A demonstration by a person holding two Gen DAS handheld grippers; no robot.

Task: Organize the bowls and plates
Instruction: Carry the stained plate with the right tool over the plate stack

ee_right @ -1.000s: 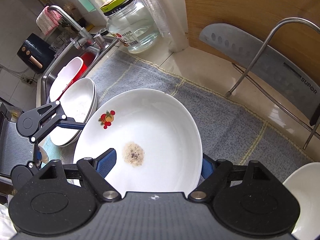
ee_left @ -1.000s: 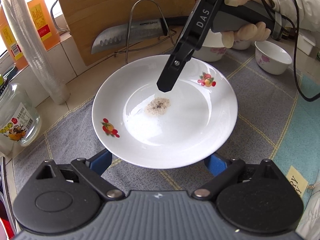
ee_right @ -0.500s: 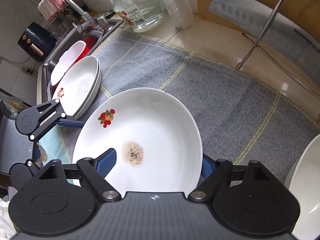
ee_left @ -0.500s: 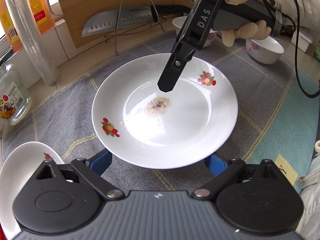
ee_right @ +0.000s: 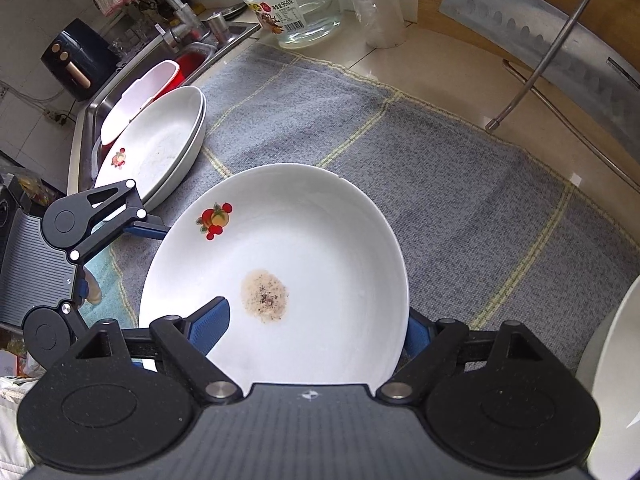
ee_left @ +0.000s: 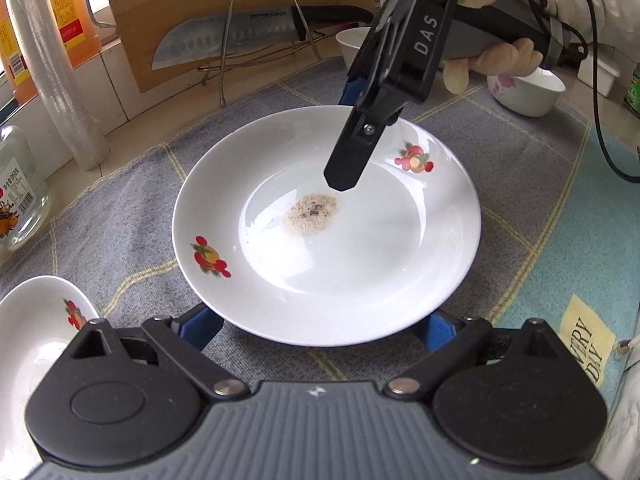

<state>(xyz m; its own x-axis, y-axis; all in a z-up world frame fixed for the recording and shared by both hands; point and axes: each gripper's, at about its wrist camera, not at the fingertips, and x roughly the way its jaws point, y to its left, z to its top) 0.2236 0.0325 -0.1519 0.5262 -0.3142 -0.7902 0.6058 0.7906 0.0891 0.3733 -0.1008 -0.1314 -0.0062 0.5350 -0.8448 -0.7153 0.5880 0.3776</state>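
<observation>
Nearest the left gripper [ee_left: 320, 326], the near rim of a white plate [ee_left: 360, 272] is seen lying between its two blue pads [ee_left: 200, 326], which stand wide at either edge of the rim; whether they press on the china cannot be told. In the well of the plate a brownish speckled residue [ee_left: 312, 214] is seen, and fruit prints are carried on the rim to either side. Beyond the residue, the right gripper [ee_right: 316, 324] is brought in over the far rim; its jaws are opening, with the plate's edge between them; one blue pad [ee_right: 212, 320] is laid over the white inner face, the other is mostly hidden behind the opposite edge. The plate is spread over a grey checked cloth [ee_left: 132, 200]. Left of the left jaws, a stack of plates [ee_right: 160, 148] is set beside a sink [ee_right: 188, 60]; past the right jaws a small bowl [ee_left: 528, 92] is placed; farthest off, a cleaver [ee_left: 228, 36] on a wire stand [ee_left: 260, 28] is leant before a wooden board [ee_left: 180, 0].
</observation>
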